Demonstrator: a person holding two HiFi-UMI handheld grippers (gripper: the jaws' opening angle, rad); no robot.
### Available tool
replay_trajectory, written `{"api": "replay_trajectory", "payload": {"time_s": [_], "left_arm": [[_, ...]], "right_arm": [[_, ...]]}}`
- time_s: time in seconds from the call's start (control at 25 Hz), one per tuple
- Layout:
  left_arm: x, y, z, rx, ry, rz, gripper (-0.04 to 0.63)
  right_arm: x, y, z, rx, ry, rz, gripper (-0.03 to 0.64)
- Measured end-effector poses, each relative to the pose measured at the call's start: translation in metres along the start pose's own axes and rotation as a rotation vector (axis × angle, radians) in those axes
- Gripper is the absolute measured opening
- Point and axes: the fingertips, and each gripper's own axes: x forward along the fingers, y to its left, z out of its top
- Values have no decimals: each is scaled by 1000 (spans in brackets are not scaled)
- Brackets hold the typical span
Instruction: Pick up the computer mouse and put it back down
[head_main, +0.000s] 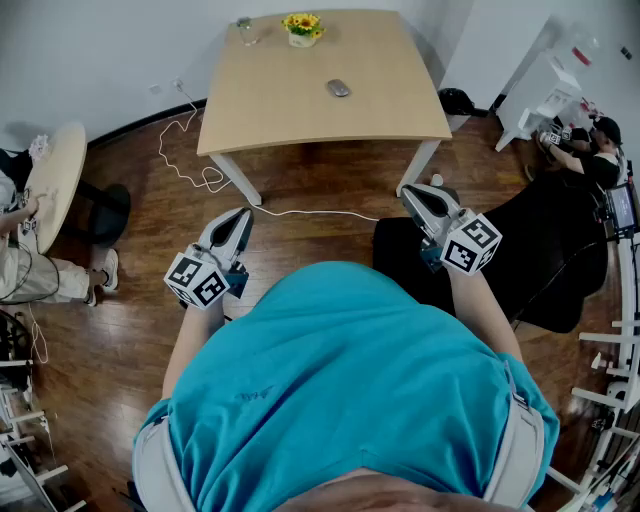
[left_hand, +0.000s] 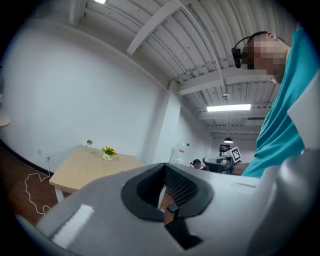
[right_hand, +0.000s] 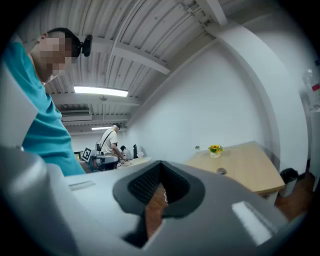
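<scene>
The wooden bench (head_main: 300, 110) stands well ahead of us across open floor (head_main: 320, 190), and we judge the step in hand to be the approach, with nothing lifted yet. The left gripper (head_main: 243, 213) and the right gripper (head_main: 409, 190) are held level close to our body, well apart from the bench. Each has its jaws drawn together with nothing between them.

A small flower pot (head_main: 302, 29) sits at the middle of the bench's far edge. The computer mouse (head_main: 338, 88) lies on bare wood near the bench's middle, a little toward its right edge, with nothing touching it.

To do this well, we should walk up to the near edge and choose one gripper, likely the right. We should spread its jaws before reaching the mouse, straddle its narrow sides and close gently. Then we lift straight up and set it flat on the same clear patch, away from the edges.
</scene>
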Motion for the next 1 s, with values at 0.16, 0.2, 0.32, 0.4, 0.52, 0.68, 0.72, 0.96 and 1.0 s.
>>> {"api": "replay_trajectory", "payload": {"time_s": [0.16, 0.2, 0.32, 0.4, 0.52, 0.68, 0.72, 0.96, 1.0], "left_arm": [[14, -12, -4, 12, 12, 3, 5], [18, -15, -4, 11, 10, 7, 5], [31, -23, -9, 19, 17, 9, 5], [41, -30, -11, 16, 27, 15, 5], [55, -39, -14, 12, 42, 15, 5], [69, -44, -19, 12, 64, -3, 5], [72, -43, -19, 12, 67, -8, 5], [79, -10, -16, -14, 79, -32, 5], [80, 0, -14, -20, 76, -38, 5]], "right_arm": [[-11, -12, 2, -12, 3, 7, 2], [-14, -16, 2, -14, 4, 10, 2], [-22, -29, 1, -13, 6, 18, 2], [-26, -38, 1, -10, 8, 23, 2], [-30, -49, -2, -10, 15, 30, 2], [-30, -60, -6, -6, 26, 31, 2], [-29, -63, -6, -2, 26, 29, 2], [5, -69, -9, 11, 46, 13, 2], [15, -68, -9, 9, 51, 9, 2]]}}
